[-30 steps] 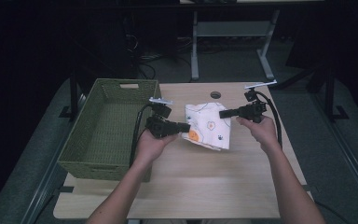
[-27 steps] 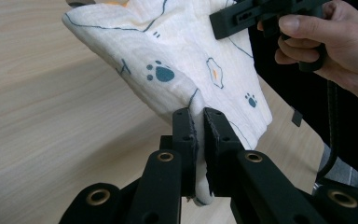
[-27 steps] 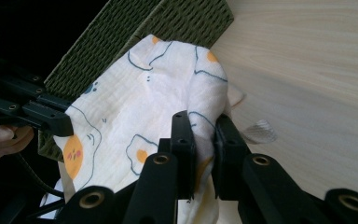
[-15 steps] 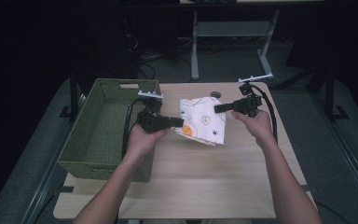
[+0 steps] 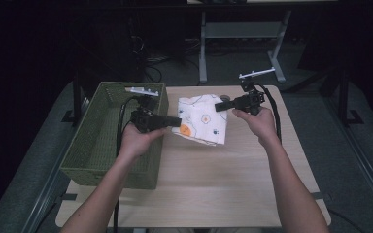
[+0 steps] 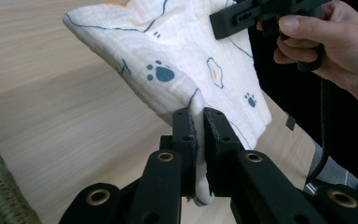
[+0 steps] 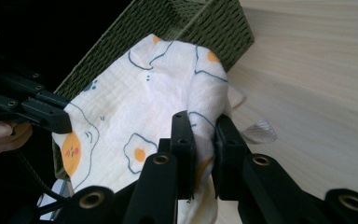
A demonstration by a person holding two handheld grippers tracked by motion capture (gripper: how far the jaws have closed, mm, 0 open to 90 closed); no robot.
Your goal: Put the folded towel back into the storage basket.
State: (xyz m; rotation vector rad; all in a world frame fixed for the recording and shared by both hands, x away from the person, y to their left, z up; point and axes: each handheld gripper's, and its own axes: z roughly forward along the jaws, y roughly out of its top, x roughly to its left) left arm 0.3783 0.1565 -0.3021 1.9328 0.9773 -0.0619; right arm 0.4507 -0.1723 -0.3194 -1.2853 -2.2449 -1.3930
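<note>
1. White muslin-like cloth [image 5: 201,121], printed with fried eggs, paw marks and thin dark outlines, hangs between our two grippers above the far half of the pale wooden table [image 5: 199,194]; whether its lower edge brushes the table we cannot tell.
2. Our left gripper [image 5: 174,121] has its fingers [image 6: 186,135] clenched on the cloth's left edge, a pleat of fabric pinched between the two black pads.
3. Our right gripper [image 5: 219,107] grasps the far right corner the same way, its fingers [image 7: 182,140] clamped on a bunched fold, with a small clear tag [image 7: 258,131] hanging just beside them.
4. Between the two grips the cloth's long axis runs left to right, sagging in soft folds and slightly higher at the right.
5. Just left of the cloth stands the woven green basket [image 5: 107,141], a deep rectangular tub with a coarse ribbed weave and a cut-out handle in its far wall.
6. Our left hand [image 5: 138,141] sits over the basket's right rim, so it is much the nearer; we judge any move of the cloth into the basket would go leftward, led by that hand.
</note>
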